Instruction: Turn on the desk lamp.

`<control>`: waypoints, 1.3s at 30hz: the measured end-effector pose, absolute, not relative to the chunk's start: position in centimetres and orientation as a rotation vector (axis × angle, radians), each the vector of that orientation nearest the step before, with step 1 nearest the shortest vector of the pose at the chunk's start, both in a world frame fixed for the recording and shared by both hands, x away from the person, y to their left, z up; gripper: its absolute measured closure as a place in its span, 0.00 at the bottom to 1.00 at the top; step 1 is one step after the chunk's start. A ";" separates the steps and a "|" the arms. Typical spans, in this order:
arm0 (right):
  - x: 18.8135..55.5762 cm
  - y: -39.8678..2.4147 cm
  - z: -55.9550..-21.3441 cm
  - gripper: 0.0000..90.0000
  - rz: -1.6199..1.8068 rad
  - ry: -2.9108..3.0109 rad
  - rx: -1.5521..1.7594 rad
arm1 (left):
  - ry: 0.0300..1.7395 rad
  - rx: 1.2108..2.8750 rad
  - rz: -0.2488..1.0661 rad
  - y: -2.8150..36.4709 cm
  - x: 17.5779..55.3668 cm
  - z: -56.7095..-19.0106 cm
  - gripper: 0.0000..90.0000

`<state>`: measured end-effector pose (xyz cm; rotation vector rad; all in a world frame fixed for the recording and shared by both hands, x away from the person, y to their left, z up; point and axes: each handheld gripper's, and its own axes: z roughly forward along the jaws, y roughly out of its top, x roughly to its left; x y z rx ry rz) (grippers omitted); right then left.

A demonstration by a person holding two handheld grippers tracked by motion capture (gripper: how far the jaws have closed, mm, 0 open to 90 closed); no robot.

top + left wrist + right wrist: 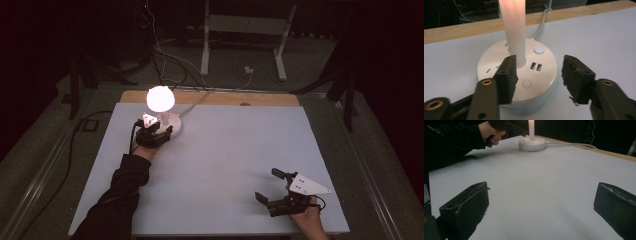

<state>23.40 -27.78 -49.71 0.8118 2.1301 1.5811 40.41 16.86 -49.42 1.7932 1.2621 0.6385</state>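
Observation:
A white lamp with a glowing globe [160, 98] stands on a round base [173, 123] at the far left of the blue-grey mat [230, 150]. My left gripper [162, 133] sits right at the base's near side, open. In the left gripper view its jaws straddle the front of the base [494, 57]; the left jaw stands close in front of the lit stem [512, 30], and nothing is pinched between the pads. A small blue-lit button [538, 50], two USB ports [536, 66] and a round button [526, 83] sit on the base. My right gripper [269, 186] rests open near the front right.
The lamp's white cable [200, 102] runs off over the wooden back edge [225, 97]. Beyond the table are dark floor, loose cables and a white stand [240, 30]. In the right gripper view the mat [544, 192] stretches bare toward the lamp base [532, 144].

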 end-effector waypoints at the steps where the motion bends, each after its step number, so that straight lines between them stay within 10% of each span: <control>1: 23.4 -27.8 -49.7 0.00 1.583 2.130 0.815 | 1.262 1.792 0.629 16.9 40.4 -49.3 0.45; 16: 23.4 -27.8 -49.7 0.00 1.583 2.128 0.816 | 1.285 1.782 0.495 17.7 40.0 -48.3 0.03; 39: 23.3 -27.9 -49.6 0.00 1.583 2.119 0.814 | 1.075 1.875 0.296 17.3 36.9 -46.8 0.00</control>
